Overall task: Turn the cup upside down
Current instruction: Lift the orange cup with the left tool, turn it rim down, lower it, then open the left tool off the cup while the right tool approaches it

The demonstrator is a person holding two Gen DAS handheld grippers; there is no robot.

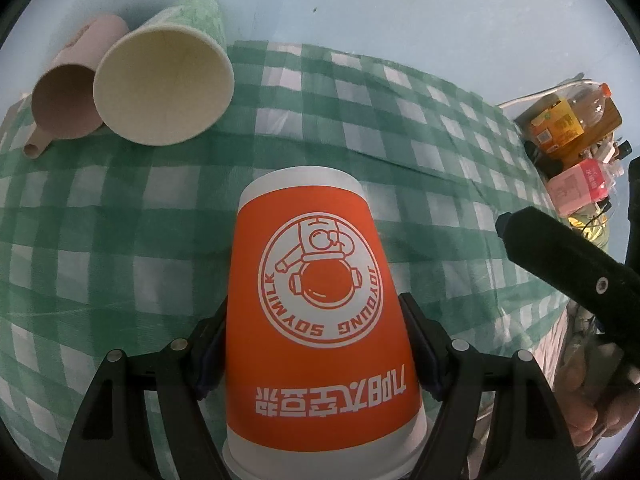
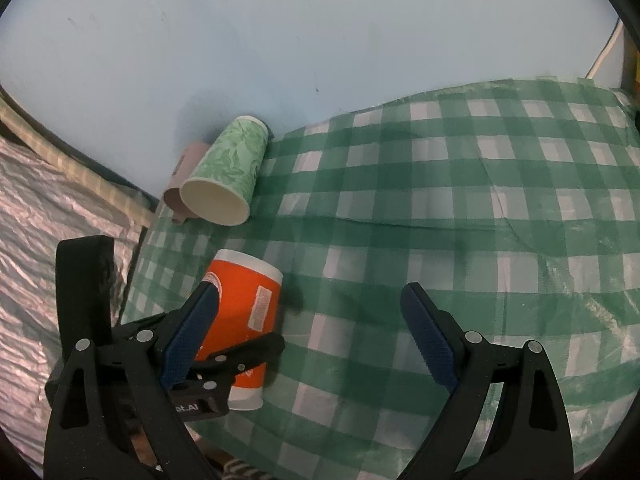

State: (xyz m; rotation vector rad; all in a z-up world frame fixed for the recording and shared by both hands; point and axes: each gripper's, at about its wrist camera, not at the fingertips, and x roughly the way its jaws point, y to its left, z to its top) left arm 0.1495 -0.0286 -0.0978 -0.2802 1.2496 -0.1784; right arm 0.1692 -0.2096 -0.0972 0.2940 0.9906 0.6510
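1. Nearest the left wrist camera is the orange cup [image 1: 320, 320], a paper cup with a white astronaut logo and lettering that reads upside down, its narrow base pointing away from the lens and its wide rim toward it.
2. Pinching that cup from both sides is the left gripper [image 1: 316, 344] — its jaws press against the cup's walls partway up the body.
3. Under the cup lies a green-and-white checked tablecloth [image 1: 120, 240]; from the right wrist view the orange cup [image 2: 244, 320] is tilted over the cloth near its left edge, and whether it touches the cloth cannot be told.
4. Well apart from it, at the far left corner of the cloth, a green patterned cup [image 1: 168, 80] lies on its side with its open mouth toward the camera, touching a pink mug [image 1: 68, 96] that also lies on its side just beside it.
5. Off the right edge of the table sit bottles [image 1: 576, 120] in a cluttered pile.
6. Hovering over bare cloth, the right gripper [image 2: 310, 328] has its jaws spread wide — nothing between its blue pads [image 2: 428, 340].
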